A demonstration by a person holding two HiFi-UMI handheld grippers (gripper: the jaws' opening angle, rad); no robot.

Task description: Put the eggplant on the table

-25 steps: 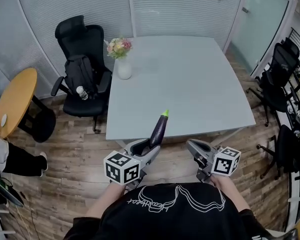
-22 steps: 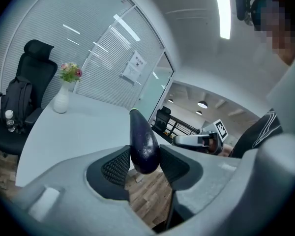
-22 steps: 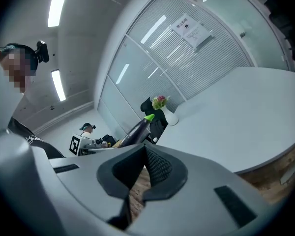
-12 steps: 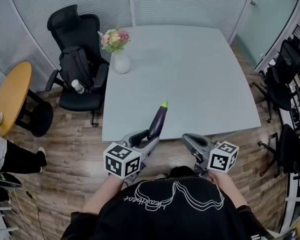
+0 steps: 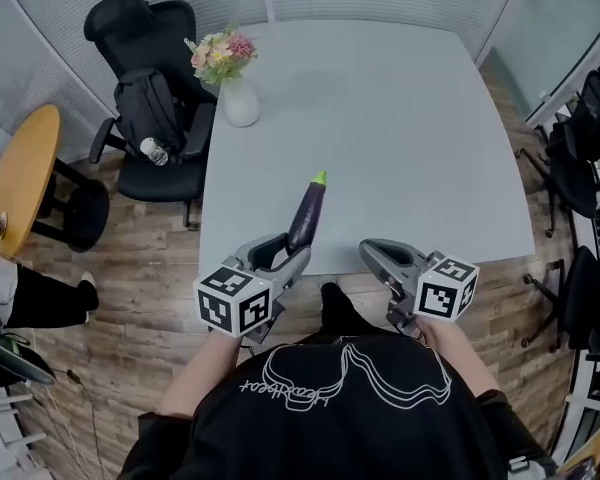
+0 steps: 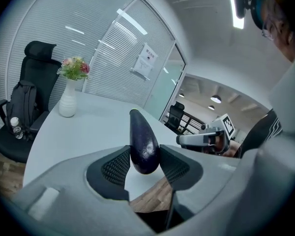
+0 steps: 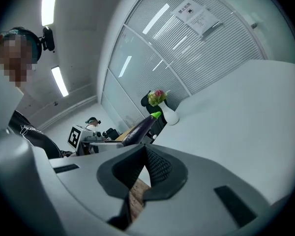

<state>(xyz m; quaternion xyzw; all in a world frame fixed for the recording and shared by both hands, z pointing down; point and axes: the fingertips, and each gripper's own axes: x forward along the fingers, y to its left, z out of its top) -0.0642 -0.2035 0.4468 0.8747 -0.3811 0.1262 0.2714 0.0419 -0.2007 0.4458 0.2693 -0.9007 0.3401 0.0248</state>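
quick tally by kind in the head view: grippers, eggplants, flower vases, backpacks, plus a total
grippers: 2 (left gripper, right gripper)
eggplant: 1
vase of flowers: 1
backpack: 1
total: 5

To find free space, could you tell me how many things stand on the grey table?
1: the white flower vase at its far left corner; the purple eggplant hangs in the left tongs.
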